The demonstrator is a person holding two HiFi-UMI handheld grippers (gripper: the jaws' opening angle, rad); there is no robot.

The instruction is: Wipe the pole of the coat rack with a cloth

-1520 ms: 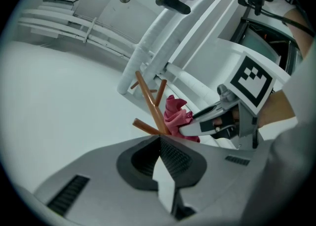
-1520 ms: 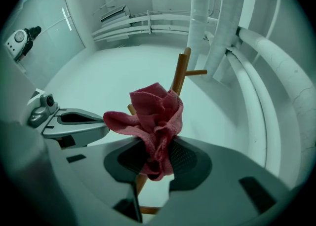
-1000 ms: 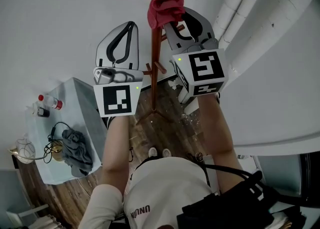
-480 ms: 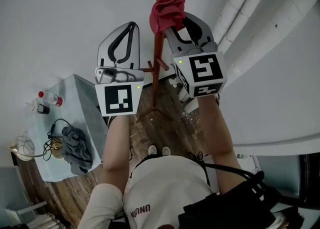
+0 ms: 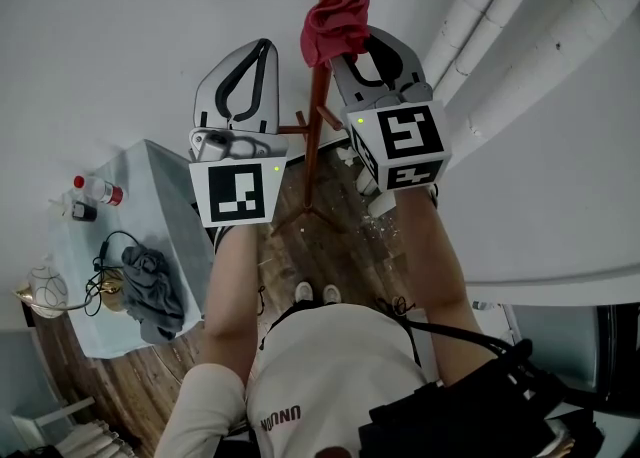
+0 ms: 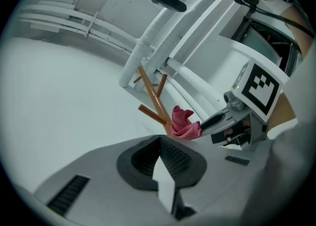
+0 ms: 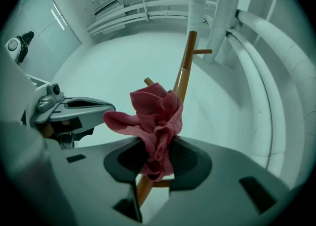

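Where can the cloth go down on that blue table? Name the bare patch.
Bare: the table corner toward the wall, between the red-capped bottle and the black cable. Crowded: the end nearer the person, with the cable, a crumpled grey garment and a clear glass object. The right gripper clamps the pink cloth.

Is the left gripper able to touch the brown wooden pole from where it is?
Probably yes. The left gripper is shut, empty, and close beside the brown wooden pole, with only open air between them.
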